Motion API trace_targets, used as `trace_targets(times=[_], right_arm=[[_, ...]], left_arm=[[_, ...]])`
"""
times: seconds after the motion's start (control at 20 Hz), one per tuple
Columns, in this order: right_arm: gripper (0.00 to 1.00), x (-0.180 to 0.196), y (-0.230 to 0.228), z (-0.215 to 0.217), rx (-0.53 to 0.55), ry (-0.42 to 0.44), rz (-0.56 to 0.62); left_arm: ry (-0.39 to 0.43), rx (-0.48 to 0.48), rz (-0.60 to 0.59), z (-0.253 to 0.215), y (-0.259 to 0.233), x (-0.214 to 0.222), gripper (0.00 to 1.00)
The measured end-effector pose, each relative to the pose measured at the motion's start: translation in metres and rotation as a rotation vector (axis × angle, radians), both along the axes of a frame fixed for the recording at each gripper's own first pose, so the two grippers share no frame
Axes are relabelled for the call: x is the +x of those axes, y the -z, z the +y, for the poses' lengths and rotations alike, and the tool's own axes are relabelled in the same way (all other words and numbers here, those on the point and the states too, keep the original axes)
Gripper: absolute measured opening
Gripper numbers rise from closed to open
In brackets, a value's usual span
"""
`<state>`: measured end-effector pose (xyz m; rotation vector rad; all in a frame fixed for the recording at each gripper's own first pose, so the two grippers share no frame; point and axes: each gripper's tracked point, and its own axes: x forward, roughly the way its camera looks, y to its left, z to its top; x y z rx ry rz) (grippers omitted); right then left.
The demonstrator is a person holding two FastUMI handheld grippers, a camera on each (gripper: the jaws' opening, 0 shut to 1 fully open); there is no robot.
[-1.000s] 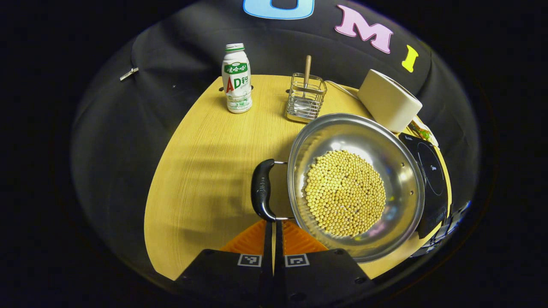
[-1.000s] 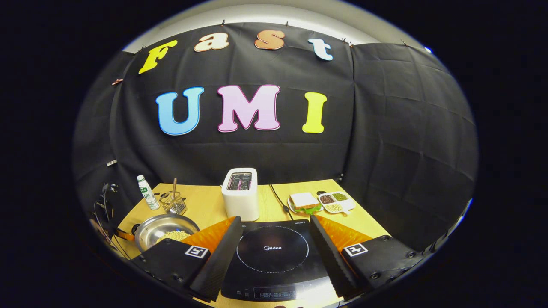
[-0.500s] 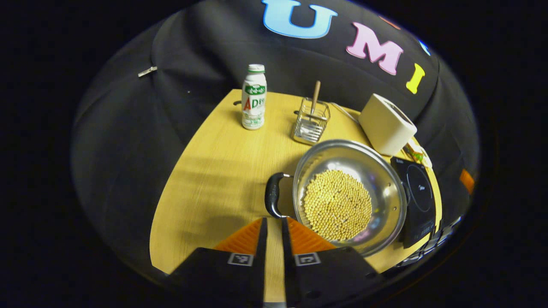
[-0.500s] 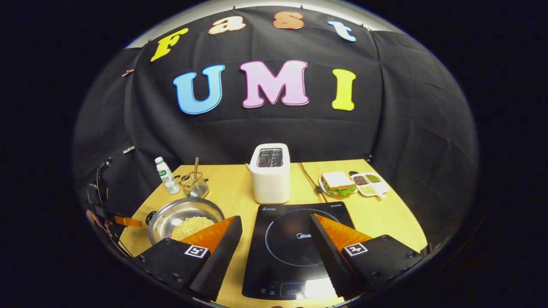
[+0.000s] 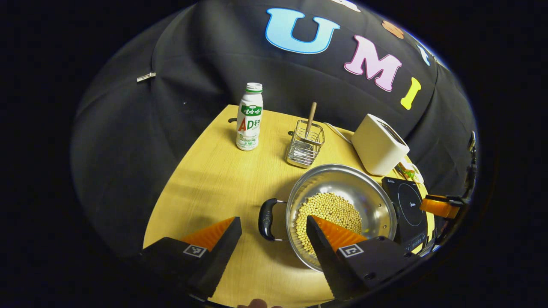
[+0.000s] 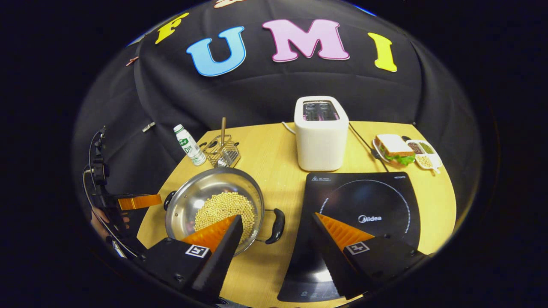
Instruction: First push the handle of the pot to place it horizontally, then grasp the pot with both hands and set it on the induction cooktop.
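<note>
Table (image 6: 274,145) carries the cooktop (image 6: 364,214), with the pot (image 5: 340,209) of beans just beside it. Both hand-held grippers, left (image 5: 274,241) and right (image 6: 278,239), have jaws apart, straddling opposite pot handles (image 5: 266,219). Close on both together, then lift level.

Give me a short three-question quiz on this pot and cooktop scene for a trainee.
1. True or false: the pot already sits on the induction cooktop.
2. What fills the pot: A rice, B yellow beans, C water?
3. Fill in: behind the cooktop stands a white ____.

Key: 1 false, it rests on the table beside it; both the left gripper and right gripper are open. 2 B. 3 toaster.
</note>
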<state>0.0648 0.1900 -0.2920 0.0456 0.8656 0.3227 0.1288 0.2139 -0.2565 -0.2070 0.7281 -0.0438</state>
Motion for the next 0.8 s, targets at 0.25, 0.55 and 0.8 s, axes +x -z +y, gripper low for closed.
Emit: trace_targets(times=[0.25,0.55,0.8], right_arm=[[0.99,0.003,0.037,0.009,-0.015,-0.027,0.096],[0.99,-0.007,0.077,0.021,0.001,-0.007,0.231],[0.97,-0.002,0.093,0.037,0.040,0.010,0.282]], left_arm=[[0.039,-0.037,0.012,-0.005,0.014,0.016,0.96],[0.090,-0.057,0.017,-0.013,0.028,0.033,0.95],[0.119,-0.104,0.076,-0.023,0.051,0.041,0.96]])
